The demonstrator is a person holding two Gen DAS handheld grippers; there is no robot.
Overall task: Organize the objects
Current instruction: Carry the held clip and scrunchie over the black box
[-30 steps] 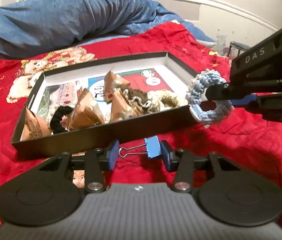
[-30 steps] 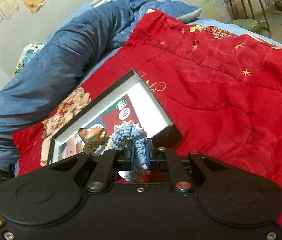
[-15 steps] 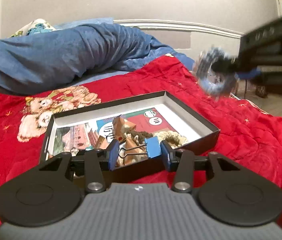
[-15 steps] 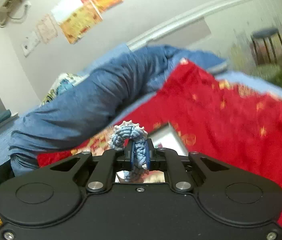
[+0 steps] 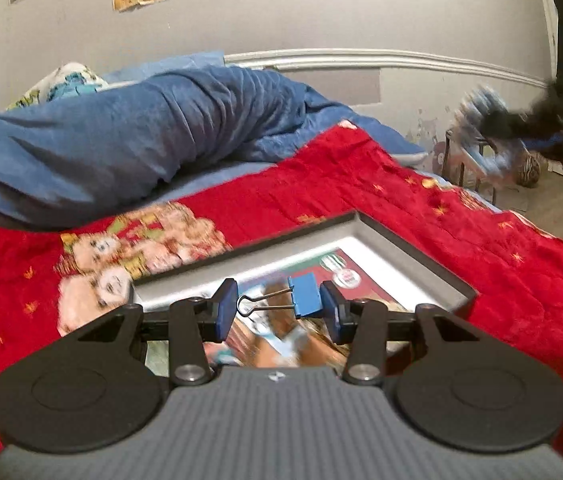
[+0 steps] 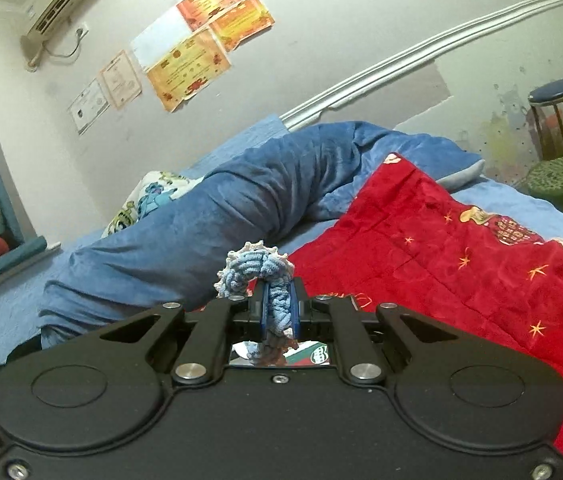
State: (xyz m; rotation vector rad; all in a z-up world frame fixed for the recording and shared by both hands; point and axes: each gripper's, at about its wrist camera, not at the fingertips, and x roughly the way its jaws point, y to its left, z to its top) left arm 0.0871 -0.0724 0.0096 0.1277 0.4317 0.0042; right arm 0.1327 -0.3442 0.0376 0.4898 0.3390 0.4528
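Note:
My left gripper (image 5: 278, 307) is shut on a blue binder clip (image 5: 302, 295), held crosswise with its wire handle pointing left. It hangs above the near edge of a shallow black box (image 5: 413, 248) on the red quilt; the box's contents are blurred behind the fingers. My right gripper (image 6: 277, 312) is shut on a blue and white crocheted scrunchie (image 6: 255, 266), which loops up above the pads. In the left wrist view that scrunchie (image 5: 481, 136) and the right gripper are a blurred shape high at the right, well above the bed.
A red quilt (image 6: 461, 260) with bear prints covers the bed, and a rolled blue blanket (image 5: 141, 140) lies along the wall side. A stool (image 6: 561, 116) and a green seat (image 6: 561, 184) stand past the bed's right edge.
Both grippers have risen with what they hold. The box has slid down in both views, and the right gripper with the scrunchie has gone up and right, away from the box.

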